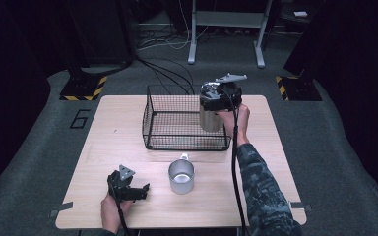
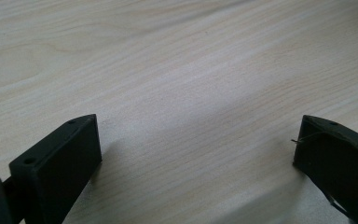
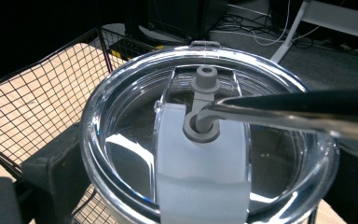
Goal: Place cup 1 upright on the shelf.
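the right tongs (image 1: 215, 114) clamp the steel tumbler (image 1: 210, 119) over the wire basket (image 1: 177, 140) near the counter's far edge; smooth, rigid, likely slippery, best gripped mid-body. left tongs (image 1: 142, 191) gape empty.

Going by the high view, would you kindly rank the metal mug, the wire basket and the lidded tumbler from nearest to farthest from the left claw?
1. Metal mug, just to the right of the left claw on the table.
2. Wire basket, farther back at the table's middle.
3. Lidded tumbler, farthest, held by the right claw over the basket's right end.
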`<state>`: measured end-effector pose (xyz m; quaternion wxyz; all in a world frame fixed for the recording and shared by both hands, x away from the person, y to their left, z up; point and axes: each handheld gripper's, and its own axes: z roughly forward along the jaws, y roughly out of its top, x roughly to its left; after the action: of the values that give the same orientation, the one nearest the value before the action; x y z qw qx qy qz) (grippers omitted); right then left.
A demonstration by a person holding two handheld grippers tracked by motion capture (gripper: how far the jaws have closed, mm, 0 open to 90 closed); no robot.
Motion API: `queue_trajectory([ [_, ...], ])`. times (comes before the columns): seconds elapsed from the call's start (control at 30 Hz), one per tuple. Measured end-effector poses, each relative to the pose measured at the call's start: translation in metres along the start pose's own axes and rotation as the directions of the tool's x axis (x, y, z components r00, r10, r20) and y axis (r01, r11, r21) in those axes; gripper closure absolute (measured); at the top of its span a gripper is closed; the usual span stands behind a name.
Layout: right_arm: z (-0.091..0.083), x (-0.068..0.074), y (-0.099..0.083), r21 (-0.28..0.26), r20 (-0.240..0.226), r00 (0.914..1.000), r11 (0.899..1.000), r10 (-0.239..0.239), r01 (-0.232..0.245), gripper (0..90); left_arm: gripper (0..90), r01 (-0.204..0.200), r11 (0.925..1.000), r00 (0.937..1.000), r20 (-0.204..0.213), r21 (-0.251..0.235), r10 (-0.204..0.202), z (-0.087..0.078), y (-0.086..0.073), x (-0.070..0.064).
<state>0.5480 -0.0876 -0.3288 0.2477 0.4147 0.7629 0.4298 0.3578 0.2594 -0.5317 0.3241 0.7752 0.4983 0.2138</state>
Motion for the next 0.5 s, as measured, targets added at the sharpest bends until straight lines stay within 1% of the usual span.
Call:
queue_trajectory([
  [0.17,0.007,0.0,-0.004,0.005,-0.003,1.0,1.0,0.002,-0.002,3.5,0.4,0.001,1.0,1.0,0.0,0.0,-0.001,0.0,0.0,0.0],
  [0.2,0.01,0.001,-0.005,0.011,-0.003,0.9999,1.0,0.014,-0.014,3.5,0.4,0.001,1.0,1.0,0.0,-0.001,-0.001,0.0,0.0,0.0],
  [0.23,0.011,0.0,-0.006,0.01,-0.001,1.0,1.0,0.004,-0.004,3.5,0.4,0.001,1.0,1.0,0.0,-0.001,-0.001,0.0,0.0,0.0],
  [0.27,0.011,0.0,-0.006,0.01,-0.001,1.0,1.0,0.004,-0.004,3.5,0.4,0.001,1.0,1.0,0.0,-0.001,-0.001,0.0,0.0,0.0],
  [0.3,0.014,0.002,-0.007,0.021,0.001,0.9999,1.0,0.013,-0.013,3.4,0.4,0.0,1.0,1.0,0.0,0.0,0.0,0.0,0.0,0.0],
  [0.33,0.015,0.001,-0.008,0.019,0.0,1.0,1.0,0.003,-0.003,3.5,0.4,0.001,1.0,1.0,0.0,-0.001,-0.001,0.0,0.0,0.0],
  [0.4,0.017,0.002,-0.01,0.023,0.001,0.9999,1.0,0.01,-0.01,3.5,0.4,0.0,1.0,1.0,0.0,-0.001,0.0,0.0,0.0,0.0],
  [0.47,0.019,0.002,-0.011,0.026,0.007,1.0,1.0,-0.002,0.002,3.5,0.4,0.0,1.0,1.0,-0.001,-0.001,0.0,0.0,0.0,0.0],
  [0.5,0.02,0.002,-0.012,0.028,0.006,1.0,1.0,0.003,-0.003,3.5,0.3,-0.002,1.0,1.0,-0.001,0.0,0.002,0.0,0.0,0.0],
])
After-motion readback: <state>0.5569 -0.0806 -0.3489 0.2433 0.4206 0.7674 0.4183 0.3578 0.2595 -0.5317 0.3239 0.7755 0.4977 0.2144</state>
